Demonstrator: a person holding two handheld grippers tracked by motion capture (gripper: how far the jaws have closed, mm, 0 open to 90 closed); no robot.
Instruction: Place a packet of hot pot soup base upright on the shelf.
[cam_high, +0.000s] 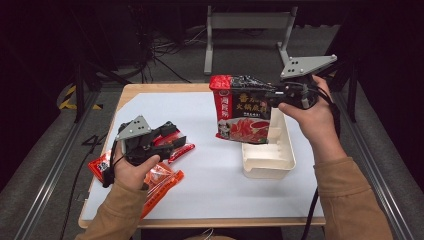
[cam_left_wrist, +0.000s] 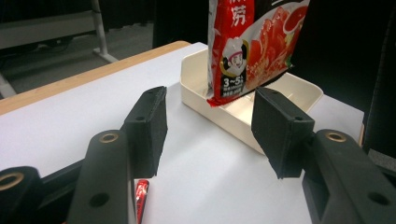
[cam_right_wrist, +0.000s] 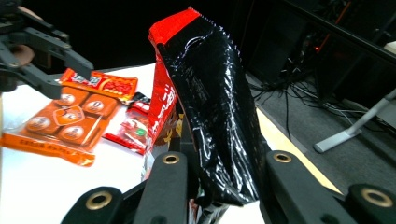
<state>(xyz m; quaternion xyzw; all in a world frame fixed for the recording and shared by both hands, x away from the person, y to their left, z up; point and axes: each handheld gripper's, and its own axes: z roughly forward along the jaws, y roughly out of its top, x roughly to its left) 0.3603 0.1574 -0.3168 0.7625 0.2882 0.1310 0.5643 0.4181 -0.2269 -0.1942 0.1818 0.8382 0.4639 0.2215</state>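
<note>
Now your right gripper fingers clamp the hotpot-base pouch, hanging above the cream tray; next, lower it in. Left gripper fingers spread wide, empty, over the counter. Right gripper view adds the orange snack packs.

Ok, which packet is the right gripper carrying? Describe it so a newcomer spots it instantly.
Start at the white table and find the cream tray on its right side. Hanging upright just above that tray, pinched in the right gripper, is the big red and black soup-base pouch. Unlike the orange packets lying flat at left, it is off the table.
</note>
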